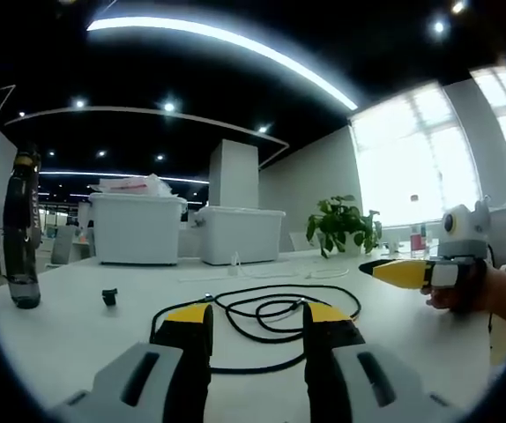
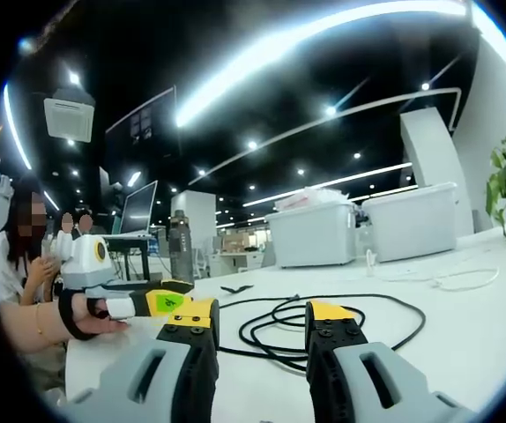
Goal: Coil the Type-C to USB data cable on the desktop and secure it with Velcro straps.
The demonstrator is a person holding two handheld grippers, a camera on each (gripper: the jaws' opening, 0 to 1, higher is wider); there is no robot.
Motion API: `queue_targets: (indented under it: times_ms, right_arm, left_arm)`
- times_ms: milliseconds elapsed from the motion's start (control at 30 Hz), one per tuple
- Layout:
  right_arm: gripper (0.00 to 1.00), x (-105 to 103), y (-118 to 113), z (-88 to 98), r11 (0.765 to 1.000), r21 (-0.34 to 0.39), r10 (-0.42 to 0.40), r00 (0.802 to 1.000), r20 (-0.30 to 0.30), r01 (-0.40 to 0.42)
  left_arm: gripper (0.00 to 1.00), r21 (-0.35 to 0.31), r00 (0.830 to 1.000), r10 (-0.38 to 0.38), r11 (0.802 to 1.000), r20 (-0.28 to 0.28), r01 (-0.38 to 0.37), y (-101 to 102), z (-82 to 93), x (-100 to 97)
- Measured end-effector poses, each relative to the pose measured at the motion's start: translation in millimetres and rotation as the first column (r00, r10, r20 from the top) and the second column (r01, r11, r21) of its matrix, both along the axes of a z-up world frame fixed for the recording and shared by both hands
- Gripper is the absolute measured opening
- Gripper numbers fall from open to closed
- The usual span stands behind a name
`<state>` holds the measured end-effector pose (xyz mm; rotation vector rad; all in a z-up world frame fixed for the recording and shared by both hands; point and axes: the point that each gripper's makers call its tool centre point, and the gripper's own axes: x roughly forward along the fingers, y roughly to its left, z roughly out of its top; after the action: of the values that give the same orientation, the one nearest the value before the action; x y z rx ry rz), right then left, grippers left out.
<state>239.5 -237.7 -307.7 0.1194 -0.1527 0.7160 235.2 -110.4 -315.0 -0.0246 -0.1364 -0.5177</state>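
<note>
A black data cable (image 1: 275,308) lies in loose loops on the white desktop (image 1: 77,330), just beyond my left gripper (image 1: 259,317), whose yellow-tipped jaws stand apart with nothing between them. A small black piece, perhaps a Velcro strap (image 1: 109,297), lies to the cable's left. My right gripper (image 1: 403,271) comes in from the right, held by a hand above the desk. In the right gripper view the cable (image 2: 271,330) spreads beyond my right gripper (image 2: 262,322), which is open and empty. The left gripper (image 2: 160,301) reaches in from the left, and the small black piece (image 2: 235,288) lies farther back.
A dark bottle (image 1: 21,233) stands at the desk's left. Two white bins (image 1: 137,229) (image 1: 240,233), a potted plant (image 1: 341,225) and a thin white cable (image 1: 271,273) sit toward the back. People (image 2: 19,256) sit beyond the desk edge in the right gripper view.
</note>
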Motion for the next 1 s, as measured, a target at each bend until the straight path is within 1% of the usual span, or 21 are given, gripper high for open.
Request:
queue_targets:
  times_ms: [100,233,333,400,467,500,533,567,600,633,667,700,733,767,800,833,867,900,933,967,1000]
  right_arm:
    - [0.38,0,3,-1.1,1.000,0.001,0.019,1.000,-0.009,-0.019]
    - [0.38,-2,8,-1.2,0.999,0.005,0.050,0.999,-0.014,-0.050]
    - [0.38,-7,7,4.2,0.997,0.037,0.065,0.998,-0.001,-0.065]
    - [0.38,-7,6,6.8,0.995,0.062,0.078,0.997,-0.006,-0.078]
    - [0.38,-6,8,9.1,0.987,0.106,0.129,0.991,-0.037,-0.125]
    - [0.38,-4,11,9.1,0.976,0.118,0.190,0.979,-0.070,-0.181]
    - [0.38,0,11,8.2,0.972,0.098,0.223,0.971,-0.084,-0.215]
    - [0.38,8,9,6.9,0.975,0.045,0.222,0.971,-0.089,-0.218]
    - [0.38,18,3,7.1,0.979,-0.027,0.201,0.976,-0.081,-0.204]
    - [0.39,28,-5,13.5,0.983,-0.094,0.154,0.987,-0.046,-0.157]
    - [0.42,37,-12,24.2,0.982,-0.146,0.125,0.992,0.009,-0.123]
    - [0.43,45,-16,37.6,0.972,-0.214,0.119,0.990,0.079,-0.100]
    - [0.43,54,-17,44.1,0.960,-0.264,0.122,0.986,0.116,-0.088]
    - [0.43,65,-19,46.3,0.947,-0.312,0.118,0.984,0.132,-0.072]
    - [0.43,78,-20,44.5,0.933,-0.355,0.110,0.987,0.119,-0.061]
    - [0.43,87,-21,41.8,0.924,-0.378,0.103,0.990,0.101,-0.058]
    - [0.43,99,-18,35.9,0.916,-0.394,0.110,0.992,0.066,-0.075]
    - [0.43,108,-14,28.0,0.905,-0.409,0.139,0.990,0.023,-0.118]
    - [0.43,112,-7,14.9,0.882,-0.425,0.207,0.978,-0.041,-0.204]
    - [0.43,116,-3,1.5,0.847,-0.453,0.268,0.960,-0.086,-0.277]
    - [0.43,125,-2,-7.7,0.839,-0.455,0.274,0.954,-0.124,-0.300]
  left_arm:
    - [0.43,0.016,1.000,0.011,1.000,0.000,-0.011,0,-0.3,1.1]
    - [0.48,-0.015,1.000,0.022,1.000,-0.011,-0.023,2,0.8,2.2]
    - [0.50,-0.025,1.000,0.027,0.999,-0.014,-0.027,4,1.0,2.5]
    - [0.50,-0.022,1.000,0.019,1.000,-0.010,-0.019,3,2.2,2.8]
    - [0.50,-0.021,1.000,0.002,1.000,-0.016,-0.003,1,2.8,4.0]
    - [0.50,-0.030,1.000,-0.011,0.999,-0.024,0.010,0,3.2,5.7]
    - [0.50,-0.041,0.999,-0.024,0.999,-0.030,0.023,-1,4.0,6.6]
    - [0.50,-0.063,0.998,-0.042,0.997,-0.048,0.039,-3,3.8,7.2]
    - [0.50,-0.077,0.995,-0.066,0.995,-0.076,0.060,-5,2.7,8.5]
    - [0.49,-0.075,0.993,-0.076,0.995,-0.093,0.069,-6,2.4,10.1]
    - [0.49,-0.057,0.992,-0.080,0.996,-0.093,0.075,-6,3.8,12.0]
    - [0.48,-0.026,0.993,-0.077,0.997,-0.091,0.075,-6,5.0,14.6]
    - [0.47,0.004,0.994,-0.070,0.997,-0.082,0.071,-5,7.6,18.4]
    - [0.47,0.013,0.994,-0.066,0.998,-0.082,0.067,-5,10.9,23.3]
    - [0.47,0.016,0.994,-0.065,0.998,-0.083,0.067,-5,15.0,28.8]
    - [0.47,0.019,0.994,-0.068,0.997,-0.080,0.070,-6,19.7,35.0]
    - [0.47,0.017,0.995,-0.071,0.997,-0.076,0.072,-6,24.3,42.0]
    - [0.47,0.014,0.995,-0.071,0.997,-0.076,0.073,-6,26.9,47.2]
    - [0.47,0.009,0.994,-0.070,0.997,-0.083,0.071,-7,29.3,55.2]
    - [0.47,0.005,0.993,-0.064,0.998,-0.098,0.065,-6,29.9,62.6]
    - [0.47,0.008,0.993,-0.063,0.998,-0.098,0.064,-8,31.3,69.1]
